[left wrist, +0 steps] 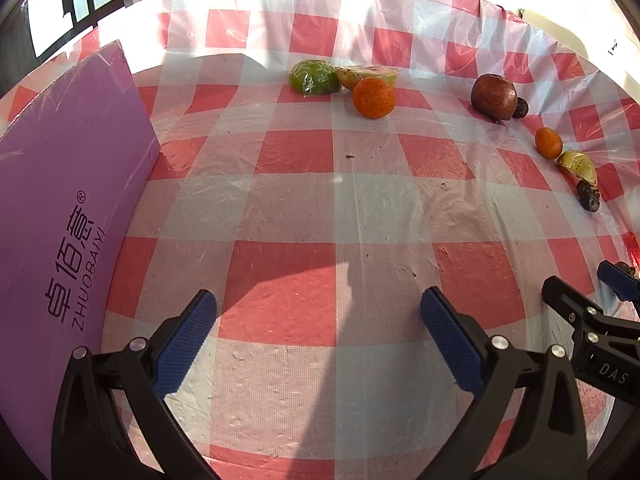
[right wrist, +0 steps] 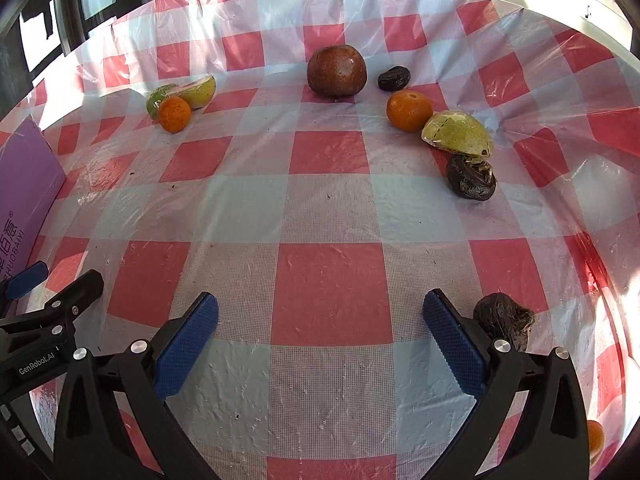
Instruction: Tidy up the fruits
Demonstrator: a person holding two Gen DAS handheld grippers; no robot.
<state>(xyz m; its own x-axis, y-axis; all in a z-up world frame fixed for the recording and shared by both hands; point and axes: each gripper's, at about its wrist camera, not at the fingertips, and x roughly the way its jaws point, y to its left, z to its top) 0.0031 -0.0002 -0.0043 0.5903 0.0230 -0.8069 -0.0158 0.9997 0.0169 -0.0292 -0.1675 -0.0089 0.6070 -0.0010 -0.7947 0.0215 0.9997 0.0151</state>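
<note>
Dark wrinkled fruit [right wrist: 505, 320] touches right hand-held gripper [right wrist: 320, 340], jaws apart.

left gripper [left wrist: 319, 336]: black arms, blue ribbed pads [left wrist: 188, 340], silver screws, "GenRobot.AI" lettering
right gripper [right wrist: 321, 338]: same build, "DAS" marking

purple box [left wrist: 60, 200] cut off at left edge, orange fruit [right wrist: 595, 438] half hidden behind right tool's arm

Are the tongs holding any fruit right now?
No. Both the left tongs and the right tongs are wide open with only tablecloth between them. A dark wrinkled fruit sits just outside the right tongs.
</note>
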